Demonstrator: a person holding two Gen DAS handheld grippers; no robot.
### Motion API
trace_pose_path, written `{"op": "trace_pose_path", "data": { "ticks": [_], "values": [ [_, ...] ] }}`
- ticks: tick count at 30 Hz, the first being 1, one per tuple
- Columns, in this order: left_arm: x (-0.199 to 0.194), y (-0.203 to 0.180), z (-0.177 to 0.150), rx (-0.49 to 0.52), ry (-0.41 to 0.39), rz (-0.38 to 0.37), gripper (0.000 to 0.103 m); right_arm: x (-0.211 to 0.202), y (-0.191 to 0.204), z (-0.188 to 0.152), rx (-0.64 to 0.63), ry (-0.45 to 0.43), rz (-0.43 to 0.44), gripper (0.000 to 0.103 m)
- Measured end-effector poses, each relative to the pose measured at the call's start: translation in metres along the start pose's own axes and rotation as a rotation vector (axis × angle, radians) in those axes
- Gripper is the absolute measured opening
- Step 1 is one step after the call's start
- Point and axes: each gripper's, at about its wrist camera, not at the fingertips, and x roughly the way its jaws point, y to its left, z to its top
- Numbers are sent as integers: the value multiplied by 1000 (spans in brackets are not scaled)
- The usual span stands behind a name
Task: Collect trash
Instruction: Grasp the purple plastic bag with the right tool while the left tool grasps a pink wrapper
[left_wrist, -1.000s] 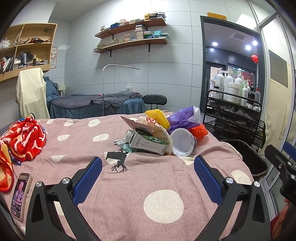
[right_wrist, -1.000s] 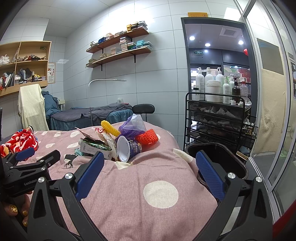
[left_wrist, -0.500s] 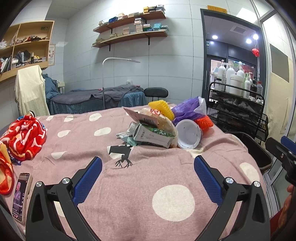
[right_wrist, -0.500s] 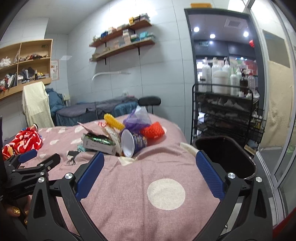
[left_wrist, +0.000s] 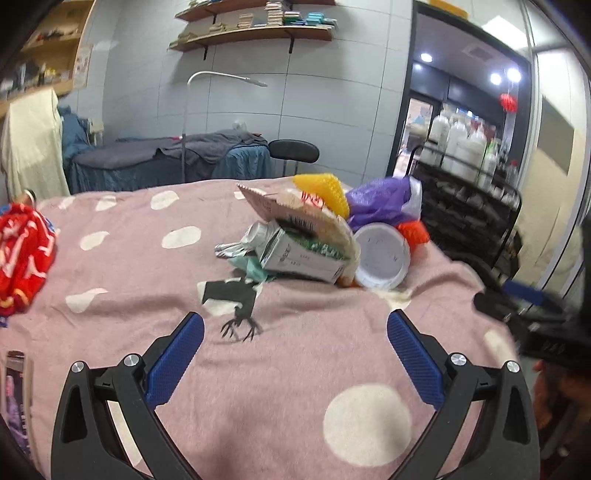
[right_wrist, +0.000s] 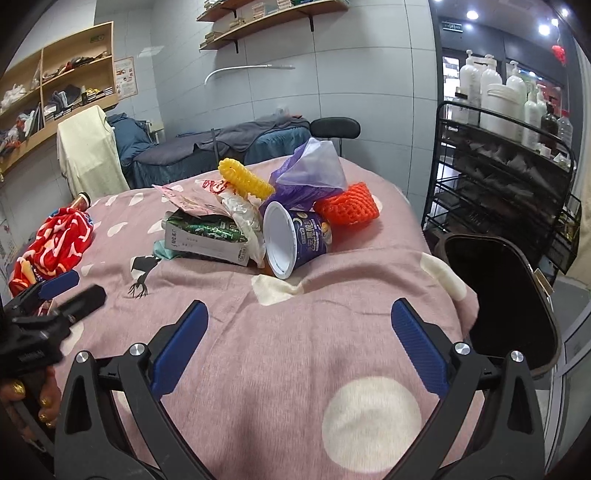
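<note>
Both grippers are drawing closer to the trash heap than a second ago, the pile now looming larger at mid-frame in each view. The left gripper is hovering with its blue fingers spread wide and gripping nothing, low in its frame over the pink spotted blanket. The right gripper is likewise hanging wide apart and empty above the same cover.

Beyond the fingertips, at centre frame, the trash is lying in a loose heap: a purple cup tipped on its side with its white mouth facing the camera, a white-and-green carton just left of it, an orange foam net to its upper right, a yellow foam net and a purple bag piled behind.

At right of the right-wrist frame, a black bin is standing open beside the bed. At far left, a red patterned cloth is lying on the blanket.
</note>
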Motion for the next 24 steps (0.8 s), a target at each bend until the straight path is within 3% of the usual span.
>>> {"op": "trace_pose_path", "data": {
  "ticks": [6,13,19,21,24],
  "values": [
    [24,12,39,-94,17,-69,97,20,0,19,-30,24,-12,98],
    [76,40,88,-239,113,-129,85,29,0,26,-35,18,-14,98],
    [119,48,102,-229,198,-104,74,31,-2,26,-36,18,-24,98],
    [131,51,100,-241,238,-113,66,32,-4,27,-29,19,-24,98],
    [147,57,100,-264,268,-136,62,34,-4,30,-27,18,-20,98]
  ]
}}
